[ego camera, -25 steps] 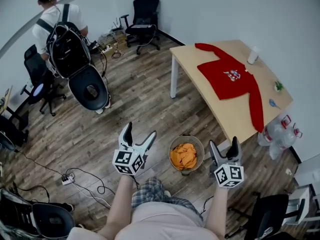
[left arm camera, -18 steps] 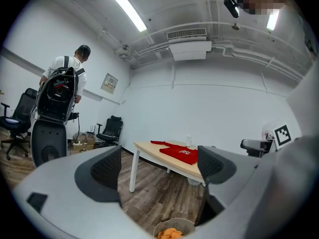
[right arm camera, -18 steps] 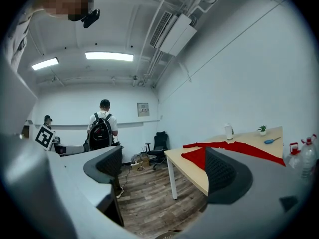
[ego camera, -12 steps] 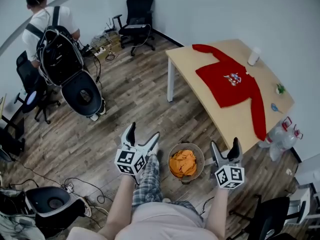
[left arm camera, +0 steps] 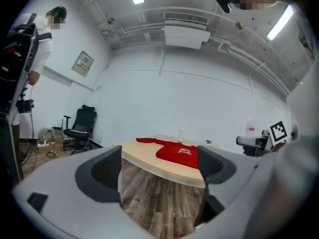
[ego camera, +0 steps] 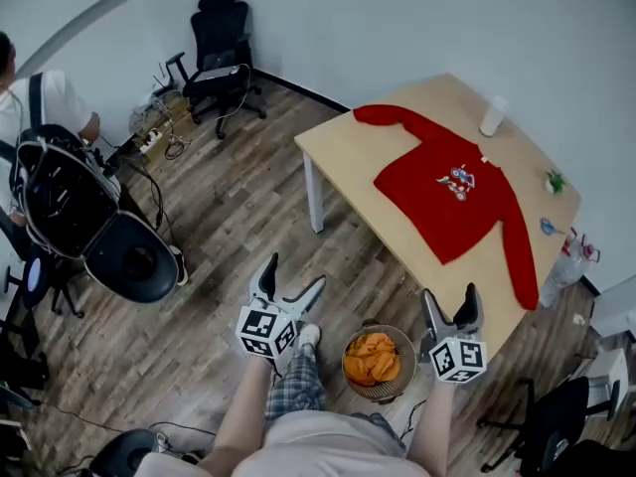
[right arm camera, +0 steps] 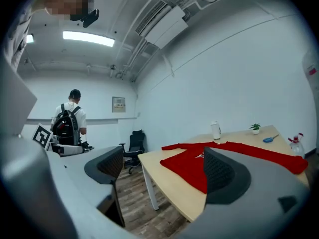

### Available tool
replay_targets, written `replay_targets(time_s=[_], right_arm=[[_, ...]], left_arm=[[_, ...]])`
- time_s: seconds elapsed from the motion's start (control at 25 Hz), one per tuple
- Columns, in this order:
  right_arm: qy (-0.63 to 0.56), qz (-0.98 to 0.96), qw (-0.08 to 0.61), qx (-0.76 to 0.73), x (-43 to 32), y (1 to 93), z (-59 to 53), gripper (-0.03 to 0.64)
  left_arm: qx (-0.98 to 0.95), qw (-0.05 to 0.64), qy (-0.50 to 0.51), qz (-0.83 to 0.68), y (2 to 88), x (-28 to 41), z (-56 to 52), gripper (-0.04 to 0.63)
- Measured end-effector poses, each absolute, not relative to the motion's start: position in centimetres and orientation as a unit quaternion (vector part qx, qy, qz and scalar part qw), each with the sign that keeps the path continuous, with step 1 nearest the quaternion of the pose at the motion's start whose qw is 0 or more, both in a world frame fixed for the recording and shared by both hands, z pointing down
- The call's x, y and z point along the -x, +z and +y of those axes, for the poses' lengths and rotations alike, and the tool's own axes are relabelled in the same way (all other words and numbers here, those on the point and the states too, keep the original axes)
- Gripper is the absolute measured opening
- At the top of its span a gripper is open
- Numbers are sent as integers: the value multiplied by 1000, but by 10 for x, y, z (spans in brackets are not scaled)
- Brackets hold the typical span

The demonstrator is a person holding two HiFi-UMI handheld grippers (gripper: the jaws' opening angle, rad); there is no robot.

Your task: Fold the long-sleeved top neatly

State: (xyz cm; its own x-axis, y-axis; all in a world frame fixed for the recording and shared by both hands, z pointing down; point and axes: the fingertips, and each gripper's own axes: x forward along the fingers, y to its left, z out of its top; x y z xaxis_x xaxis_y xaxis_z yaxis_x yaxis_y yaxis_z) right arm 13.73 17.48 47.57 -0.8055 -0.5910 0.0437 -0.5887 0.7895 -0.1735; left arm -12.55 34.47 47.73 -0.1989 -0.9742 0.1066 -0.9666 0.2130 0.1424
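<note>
Long-sleeved top (ego camera: 452,192): lying flat on counter (ego camera: 343,147), sleeves stretching along it, ahead and rightward. Right hand-held gripper (ego camera: 449,301) hovering nearer, left hand-held gripper (ego camera: 293,274) farther; both gaping, gripping nothing.

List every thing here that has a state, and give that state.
red long-sleeved top: spread flat on the table, unfolded, sleeves out.
left hand-held gripper: open, empty.
right hand-held gripper: open, empty.
basket: on the floor, holding orange contents.
white container: upright on the table.
</note>
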Motion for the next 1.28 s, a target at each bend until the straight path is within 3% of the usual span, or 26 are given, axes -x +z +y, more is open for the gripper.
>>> replay_targets(time_s=[0.2,0.44,1.28], right_arm=[[-99,926,12,365,-79,471,123,486],[-109,896,29,429,-56,469,81,480],[-101,830,28,548,-81,465,-37,474]], left_arm=[[-674,85,-9,-734,468,194,258,459],[-729,81,-1,-680,464,228,173,459],[-807,90,15,-584,475,218,-35,457]])
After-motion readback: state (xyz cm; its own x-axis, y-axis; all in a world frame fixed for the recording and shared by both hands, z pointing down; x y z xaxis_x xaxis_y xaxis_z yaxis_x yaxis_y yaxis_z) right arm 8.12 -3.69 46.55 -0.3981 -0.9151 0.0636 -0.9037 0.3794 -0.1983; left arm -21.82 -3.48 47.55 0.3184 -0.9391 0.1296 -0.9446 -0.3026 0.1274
